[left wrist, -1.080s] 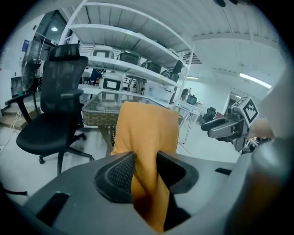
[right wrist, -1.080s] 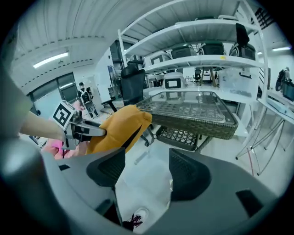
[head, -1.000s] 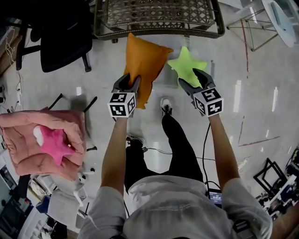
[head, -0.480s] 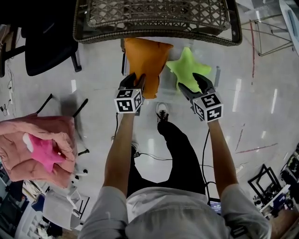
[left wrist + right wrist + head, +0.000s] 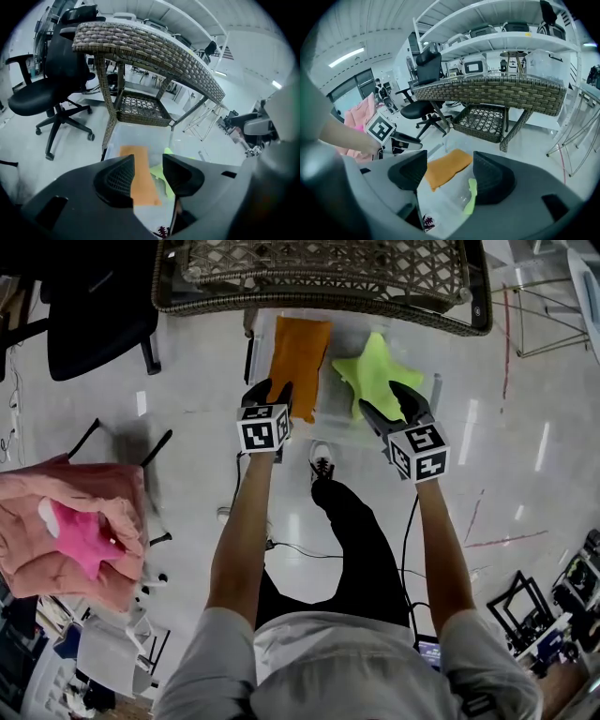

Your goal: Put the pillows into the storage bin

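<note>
In the head view, finds orange pillow [image 5: 298,352] and green star pillow [image 5: 375,376] down in the storage bin [image 5: 339,425] at 12 o'clock; leaves a pink star pillow [image 5: 80,538] at 9 o'clock, probably next. In the left gripper view, shows left gripper [image 5: 147,165] jaws just opening, orange pillow loose below the gap. In the right gripper view, shows right gripper [image 5: 450,171] jaws wide, pinching nothing.
</note>
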{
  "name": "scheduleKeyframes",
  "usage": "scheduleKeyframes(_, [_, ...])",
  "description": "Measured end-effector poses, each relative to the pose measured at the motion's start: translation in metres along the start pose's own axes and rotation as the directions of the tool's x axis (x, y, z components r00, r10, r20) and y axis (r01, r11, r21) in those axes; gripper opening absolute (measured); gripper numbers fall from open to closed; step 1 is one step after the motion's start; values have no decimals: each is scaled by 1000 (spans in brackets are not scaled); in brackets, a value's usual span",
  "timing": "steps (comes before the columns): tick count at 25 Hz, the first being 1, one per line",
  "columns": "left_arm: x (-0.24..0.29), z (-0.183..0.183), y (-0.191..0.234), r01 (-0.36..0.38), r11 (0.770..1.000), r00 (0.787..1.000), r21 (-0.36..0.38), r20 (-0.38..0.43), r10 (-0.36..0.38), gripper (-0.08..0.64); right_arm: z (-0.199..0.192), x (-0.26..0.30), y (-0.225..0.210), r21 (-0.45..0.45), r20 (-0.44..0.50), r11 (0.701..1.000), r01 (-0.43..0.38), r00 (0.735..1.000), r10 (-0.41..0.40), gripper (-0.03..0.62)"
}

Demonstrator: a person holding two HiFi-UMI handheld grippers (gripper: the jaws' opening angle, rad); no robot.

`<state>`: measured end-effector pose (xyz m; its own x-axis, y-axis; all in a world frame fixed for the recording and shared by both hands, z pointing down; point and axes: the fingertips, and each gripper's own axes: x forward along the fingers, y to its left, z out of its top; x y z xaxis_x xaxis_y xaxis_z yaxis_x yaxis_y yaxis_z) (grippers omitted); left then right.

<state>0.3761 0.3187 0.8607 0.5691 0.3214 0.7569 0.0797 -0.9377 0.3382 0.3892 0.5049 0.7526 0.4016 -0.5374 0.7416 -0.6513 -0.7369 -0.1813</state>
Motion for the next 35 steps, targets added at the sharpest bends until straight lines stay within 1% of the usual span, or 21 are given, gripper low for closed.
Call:
scheduleKeyframes(5, [-62, 8, 21, -37, 998, 999, -49, 35, 39, 204, 34, -22, 32, -33, 9, 999, -14, 1000, 14, 319])
scheduleKeyframes(9, [-140, 23, 54, -88, 991, 989, -96, 108, 99, 204, 80, -37, 81, -83, 37, 996, -42, 998, 45, 319])
scheduleKeyframes(12, [-215, 42, 87, -135, 980, 968, -149, 190, 163, 202, 131, -46, 128, -138, 84, 987, -80, 992, 92, 319])
scheduleKeyframes(15, [-301, 52, 123, -182, 964, 936, -194, 265, 230, 202, 177, -56, 190, -195, 117, 973, -121, 982, 146, 319])
scheduleKeyframes(17, [-363, 55, 149, -223, 952, 907, -210, 312, 282, 202, 203, -58, 240, -243, 130, 958, -150, 974, 186, 319])
scheduleKeyframes(19, [-424, 52, 173, -265, 935, 872, -235, 356, 337, 202, 227, -58, 293, -296, 133, 936, -190, 962, 237, 319])
scheduleKeyframes(23, [-536, 42, 218, -332, 886, 786, -323, 425, 449, 202, 274, -62, 401, -414, 114, 866, -281, 928, 356, 319])
scheduleKeyframes(26, [-612, 24, 253, -369, 850, 724, -376, 457, 517, 202, 297, -67, 483, -461, 96, 814, -353, 892, 442, 319])
scheduleKeyframes(28, [-655, 6, 274, -384, 826, 688, -413, 469, 554, 202, 304, -67, 536, -491, 82, 779, -390, 870, 486, 319])
scheduleKeyframes(31, [-712, -32, 306, -407, 787, 644, -463, 466, 607, 202, 303, -62, 615, -534, 49, 724, -437, 839, 543, 322])
scheduleKeyframes(33, [-745, -61, 325, -423, 755, 617, -501, 451, 645, 201, 298, -57, 664, -566, 12, 676, -473, 815, 580, 324])
scheduleKeyframes(35, [-774, -91, 342, -438, 714, 584, -546, 431, 688, 201, 292, -50, 710, -599, -38, 616, -511, 787, 616, 324])
